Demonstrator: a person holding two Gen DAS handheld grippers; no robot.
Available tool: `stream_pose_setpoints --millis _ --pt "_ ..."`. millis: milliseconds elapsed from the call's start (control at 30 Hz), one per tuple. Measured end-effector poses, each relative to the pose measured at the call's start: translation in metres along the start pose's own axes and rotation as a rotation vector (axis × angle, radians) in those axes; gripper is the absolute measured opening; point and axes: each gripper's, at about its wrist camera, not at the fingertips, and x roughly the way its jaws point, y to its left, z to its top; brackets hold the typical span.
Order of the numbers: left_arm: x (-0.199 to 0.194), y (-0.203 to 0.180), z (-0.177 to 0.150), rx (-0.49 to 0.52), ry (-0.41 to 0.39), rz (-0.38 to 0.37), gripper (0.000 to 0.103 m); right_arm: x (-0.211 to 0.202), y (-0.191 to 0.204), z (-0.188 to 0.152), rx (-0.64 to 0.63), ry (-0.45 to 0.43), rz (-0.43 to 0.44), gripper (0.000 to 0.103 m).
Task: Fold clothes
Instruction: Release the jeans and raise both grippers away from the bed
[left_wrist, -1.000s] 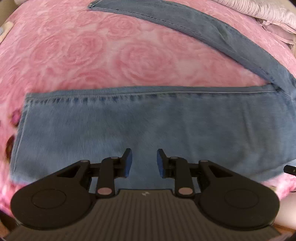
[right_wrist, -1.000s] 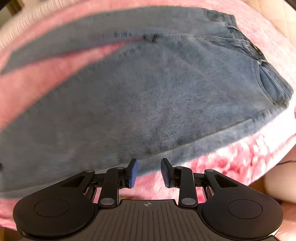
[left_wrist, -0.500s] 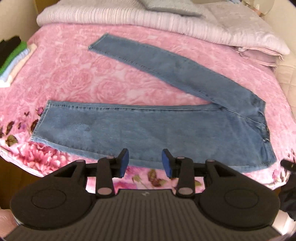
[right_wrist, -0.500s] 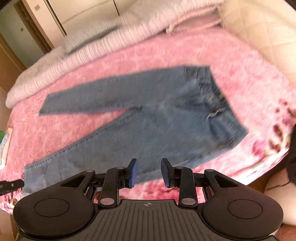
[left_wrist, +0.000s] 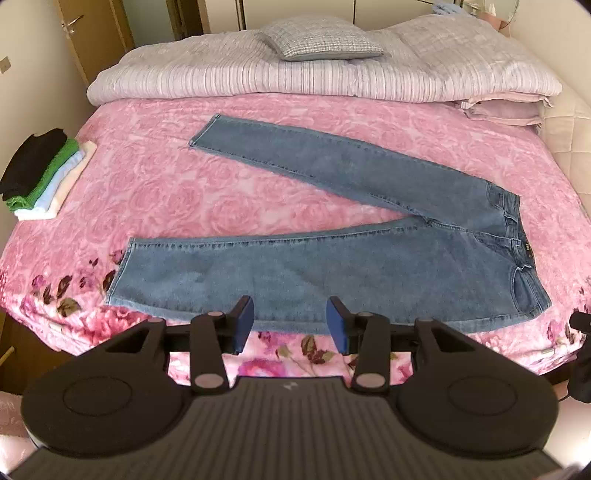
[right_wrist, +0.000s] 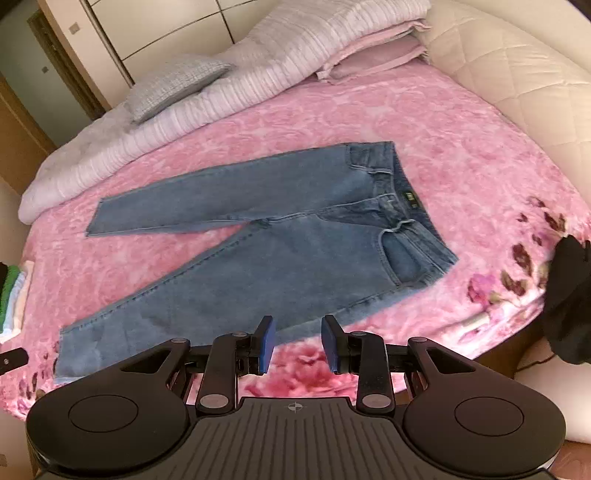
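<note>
a pair of blue jeans (left_wrist: 332, 266) lies flat on the pink rose-print blanket (left_wrist: 155, 192) that covers the bed, legs spread in a v, waistband toward the right, hems toward the left. the near leg runs along the near edge of the bed; the far leg angles away toward the striped pale quilt (left_wrist: 258, 77) heaped at the far side.

the left wrist view takes in the whole folded stack (left_wrist: 40, 173) at the far left of the blanket, black on top, then green, pale blue and white, and a grey pillow (left_wrist: 321, 40) on the quilt. in the right wrist view the jeans (right_wrist: 280, 236) sit closer to the middle, the waistband label and the near pocket show plainly, and only a sliver of that stack (right_wrist: 13, 299) peeks in at the left edge. that view also shows the cream quilted headboard (right_wrist: 509, 70) curving round the right side and a dark garment (right_wrist: 569, 299) at the right edge, near the blanket's corner.

the left gripper (left_wrist: 290, 325) hangs above the near edge of the bed, its blue-padded fingers spread wide apart, nothing between them, touching nothing. the right gripper (right_wrist: 297, 343) is likewise released, a little less wide, empty, held clear of the denim over the blanket's near border.
</note>
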Motion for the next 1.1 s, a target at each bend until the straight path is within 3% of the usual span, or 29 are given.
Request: stream_pose_setpoints --millis 667,867,1100 --pt "-0.009 0.008 -0.029 0.007 0.077 0.036 0.039 -0.007 0.000 -0.021 -0.029 0.086 -0.039 0.032" --pt "-0.004 0.008 -0.027 0.004 0.085 0.021 0.039 -0.011 0.015 -0.017 -0.079 0.066 -0.062 0.032" --pt "-0.001 0.011 -0.024 0.002 0.088 0.040 0.039 -0.005 0.031 -0.015 -0.124 0.067 -0.024 0.032"
